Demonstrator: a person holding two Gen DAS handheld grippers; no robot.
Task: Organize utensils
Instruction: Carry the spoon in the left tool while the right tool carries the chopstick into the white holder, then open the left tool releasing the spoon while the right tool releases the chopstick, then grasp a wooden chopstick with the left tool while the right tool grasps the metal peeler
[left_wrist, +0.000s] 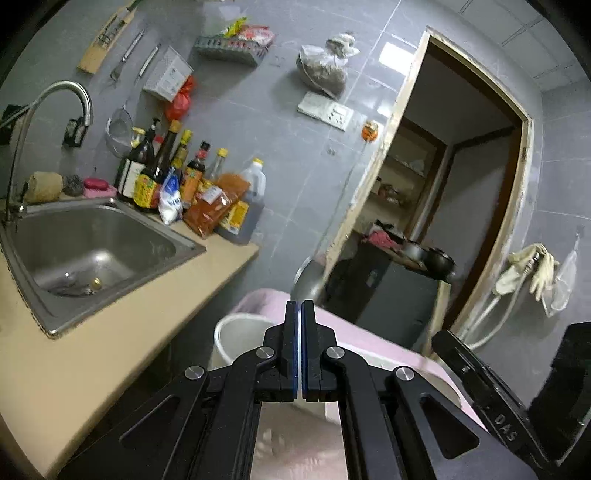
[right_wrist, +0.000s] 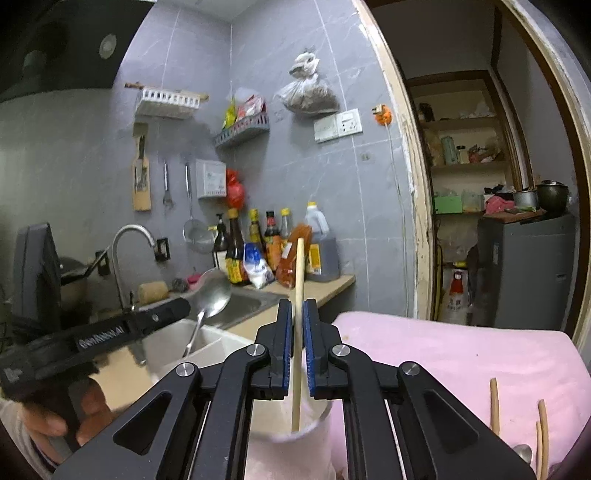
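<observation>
Holding one chopstick (right_wrist: 298, 321) upright between its blue pads, the right gripper (right_wrist: 298, 314) stands directly above a clear cup (right_wrist: 317, 417) that rests on the pink cloth (right_wrist: 461, 354). The lower end of the chopstick sits at or just inside the cup mouth; whether it touches the cup bottom cannot be told.

The left gripper (left_wrist: 299, 310) is fully closed with nothing between its fingers. In the right view it extends across the left side, near a ladle (right_wrist: 211, 295) whose handle runs down into a white bin (right_wrist: 207, 343).

Three more chopsticks (right_wrist: 495, 406) and a small spoon (right_wrist: 522, 452) lie on the cloth at lower right, well apart from the cup.

Step in hand, as judged: placing the chopstick into the cup. The next move calls for a short lowering until the stick is well inside the rim, then release of the pads, keeping the stick vertical so the cup does not tip. The remaining items on the cloth are not yet sorted.
</observation>
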